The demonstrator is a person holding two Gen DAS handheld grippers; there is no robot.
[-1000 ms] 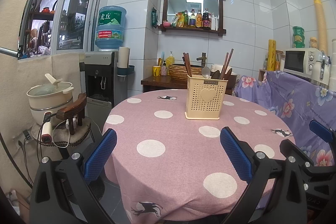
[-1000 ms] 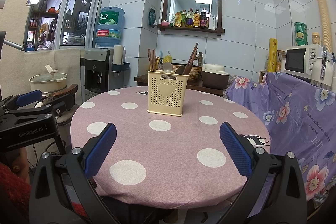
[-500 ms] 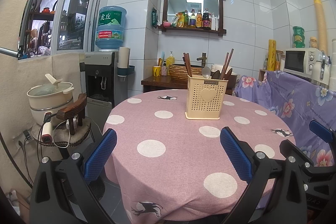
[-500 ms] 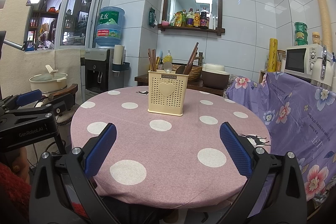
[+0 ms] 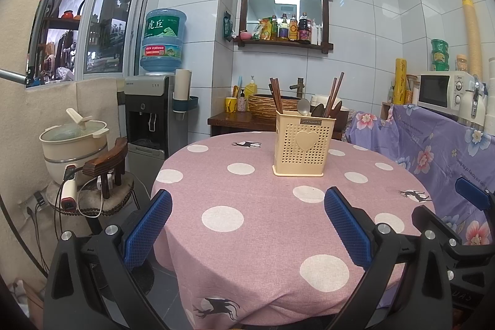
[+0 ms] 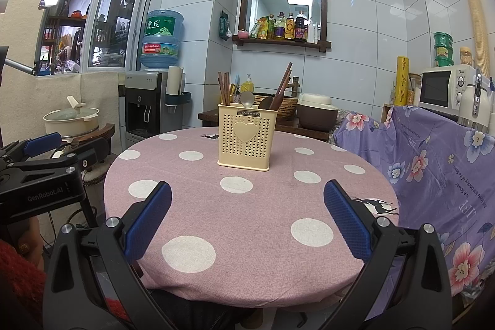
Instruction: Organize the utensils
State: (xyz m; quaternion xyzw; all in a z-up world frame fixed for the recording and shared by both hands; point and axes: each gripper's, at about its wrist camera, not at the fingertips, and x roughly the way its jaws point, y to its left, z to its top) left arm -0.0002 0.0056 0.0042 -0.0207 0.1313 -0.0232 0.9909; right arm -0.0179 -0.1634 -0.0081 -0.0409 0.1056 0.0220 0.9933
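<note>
A cream plastic utensil holder with a heart on its front stands upright on the round table with the pink dotted cloth; it also shows in the right wrist view. Dark chopsticks and spoons stand in it. My left gripper is open and empty, held at the table's near edge, well short of the holder. My right gripper is open and empty, also over the near edge. The left gripper's body shows at the left of the right wrist view.
A water dispenser and a stool with a pot stand left of the table. A purple flowered cover with a microwave behind it lies to the right. A wooden side table with a woven basket is behind.
</note>
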